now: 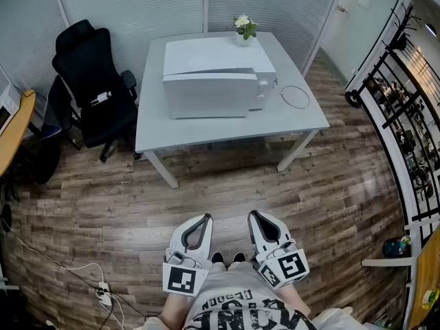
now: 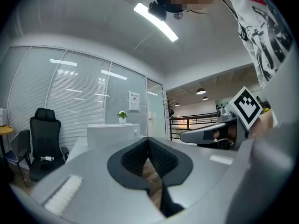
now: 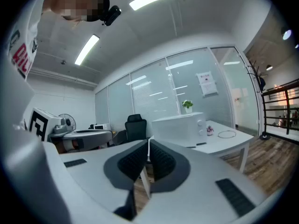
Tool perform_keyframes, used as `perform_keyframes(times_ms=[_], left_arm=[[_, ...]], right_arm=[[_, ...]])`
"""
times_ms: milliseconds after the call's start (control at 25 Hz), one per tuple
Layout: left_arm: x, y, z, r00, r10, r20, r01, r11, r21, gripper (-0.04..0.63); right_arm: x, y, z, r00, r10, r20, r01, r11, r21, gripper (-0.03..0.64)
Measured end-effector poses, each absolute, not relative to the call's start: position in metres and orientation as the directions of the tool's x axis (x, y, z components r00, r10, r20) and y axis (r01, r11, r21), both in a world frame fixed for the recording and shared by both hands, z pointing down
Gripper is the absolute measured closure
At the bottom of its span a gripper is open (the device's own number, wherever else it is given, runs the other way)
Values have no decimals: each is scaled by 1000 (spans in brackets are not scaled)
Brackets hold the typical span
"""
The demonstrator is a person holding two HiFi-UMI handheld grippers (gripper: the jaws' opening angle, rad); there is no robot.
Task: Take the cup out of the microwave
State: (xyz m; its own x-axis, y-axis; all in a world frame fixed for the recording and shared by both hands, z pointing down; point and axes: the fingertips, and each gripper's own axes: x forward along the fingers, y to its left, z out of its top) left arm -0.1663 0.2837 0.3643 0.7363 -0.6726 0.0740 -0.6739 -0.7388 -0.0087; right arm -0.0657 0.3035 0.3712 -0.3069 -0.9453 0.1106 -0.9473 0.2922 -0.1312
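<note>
One white microwave stands on the grey table with its door closed, and the cup cannot be seen from outside. A small potted plant sits at the table's far edge behind the microwave. A thin cable loop lies on the table to the microwave's right. A black office chair stands beside the table's left end. Well apart from the table, over the wooden floor, the left gripper and right gripper are side by side, each with its fingers clenched together on nothing.
</note>
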Motion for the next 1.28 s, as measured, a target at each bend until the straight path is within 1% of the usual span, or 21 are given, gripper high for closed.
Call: perform_keyframes(times_ms=[400, 600, 680, 920, 1280], left_arm=[[-167, 279, 363, 748, -661, 66, -662, -749, -2, 583], [-164, 277, 367, 760, -646, 78, -649, -760, 34, 581], [-159, 276, 370, 769, -634, 86, -638, -768, 48, 563], [-135, 260, 377, 769, -630, 107, -638, -768, 63, 558], [-77, 195, 371, 718, -691, 81, -694, -719, 20, 558]], right_arm=[[-71, 299, 368, -317, -943, 102, -944, 304, -128, 597], [-69, 300, 370, -324, -943, 78, -937, 308, -165, 595], [-65, 300, 374, -317, -944, 91, -939, 298, -172, 595], [-41, 285, 385, -326, -938, 121, -934, 299, -197, 595], [19, 214, 376, -396, -912, 107, -912, 376, -166, 595]])
